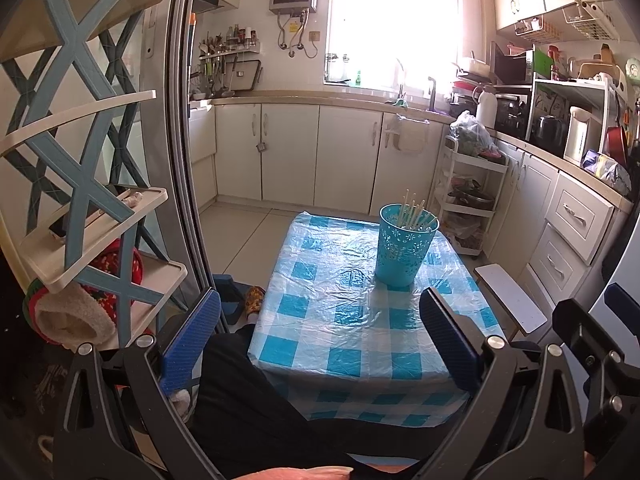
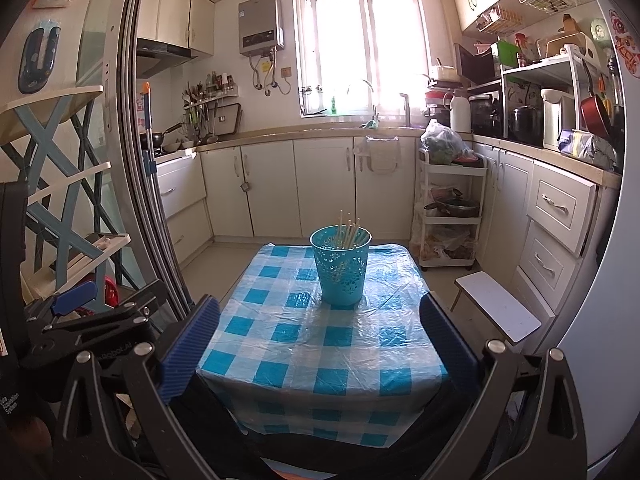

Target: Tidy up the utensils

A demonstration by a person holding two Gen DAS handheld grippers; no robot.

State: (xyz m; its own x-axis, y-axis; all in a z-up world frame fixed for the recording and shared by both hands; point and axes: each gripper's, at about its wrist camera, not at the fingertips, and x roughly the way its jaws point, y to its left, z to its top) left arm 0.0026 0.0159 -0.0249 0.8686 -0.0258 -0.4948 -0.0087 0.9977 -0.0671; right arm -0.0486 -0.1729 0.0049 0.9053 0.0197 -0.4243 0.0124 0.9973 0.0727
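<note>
A turquoise perforated holder [image 1: 404,250] [image 2: 341,267] stands upright toward the far side of a small table [image 1: 320,320] [image 2: 280,344] covered in blue-and-white check plastic. Several pale chopsticks [image 1: 416,212] [image 2: 349,232] stick out of its top. My left gripper [image 1: 320,340] is open with nothing between its blue fingers, held back over the table's near edge. My right gripper [image 2: 320,344] is open too and holds nothing, also short of the holder. In the left wrist view the right gripper's frame [image 1: 592,332] shows at the right edge.
A blue-and-cream corner shelf [image 1: 80,184] [image 2: 60,184] and a sliding door frame [image 1: 184,120] stand at the left. A white stool [image 1: 510,300] [image 2: 498,306] sits right of the table, a white trolley [image 2: 448,216] beyond. A person's dark-trousered leg [image 1: 256,400] lies under the left gripper.
</note>
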